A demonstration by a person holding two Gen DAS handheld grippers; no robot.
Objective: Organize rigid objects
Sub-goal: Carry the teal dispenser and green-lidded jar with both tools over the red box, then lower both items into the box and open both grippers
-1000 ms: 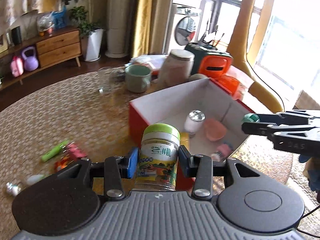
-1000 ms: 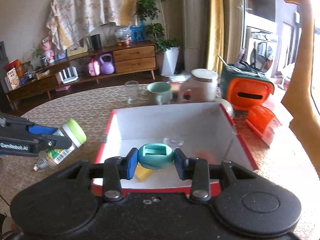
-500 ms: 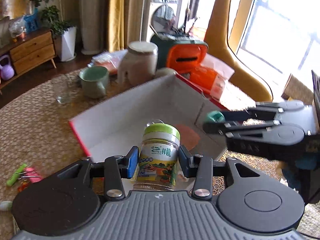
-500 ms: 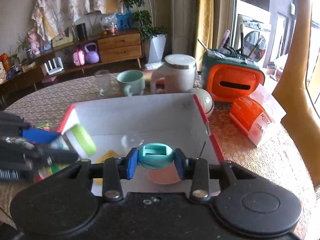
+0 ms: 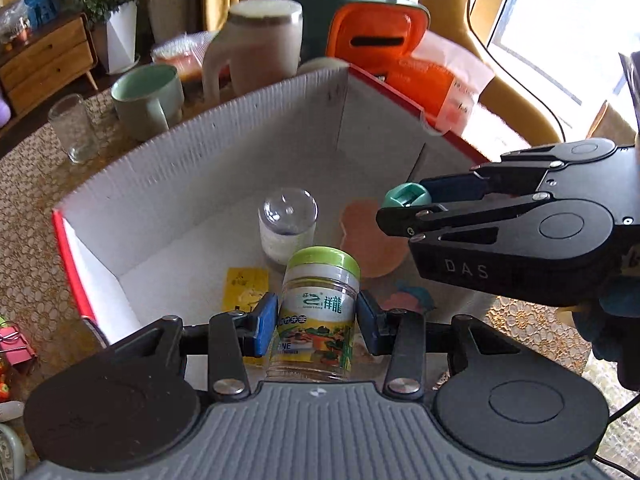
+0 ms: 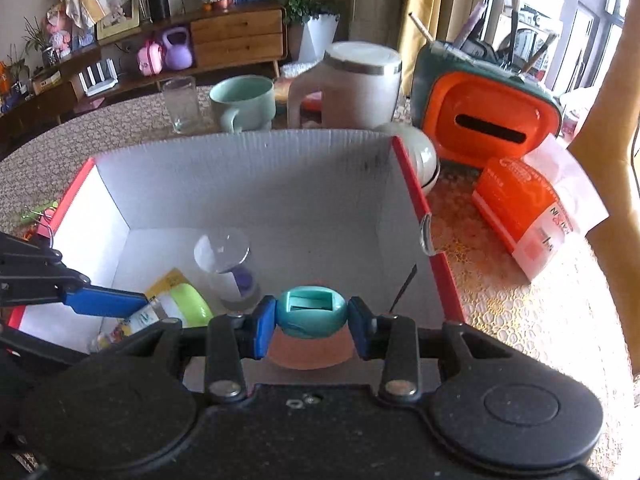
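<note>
The left gripper (image 5: 316,316) has its jaws pinching one clear jar with a green lid (image 5: 318,308), held upright above the near part of the red-edged cardboard box (image 5: 224,152). The right gripper (image 6: 311,326) has its jaws pinching one small teal cap-shaped piece (image 6: 311,312), also held over the box, above a peach-coloured round dish (image 6: 310,354).

Inside the box lie four things: one clear plastic bottle with a domed cap (image 5: 287,226) standing near the middle, the one peach dish to its right, one yellow packet (image 5: 245,288) to its left on the floor of the box, and one small pink and blue item (image 5: 412,298) at the near right.

On the table (image 6: 520,312) behind the box stand one drinking glass (image 6: 181,104), one pale green mug (image 6: 242,102) and one beige lidded jug (image 6: 352,84). To the right of the box are one orange case (image 6: 488,124) and one orange packet (image 6: 520,208).
</note>
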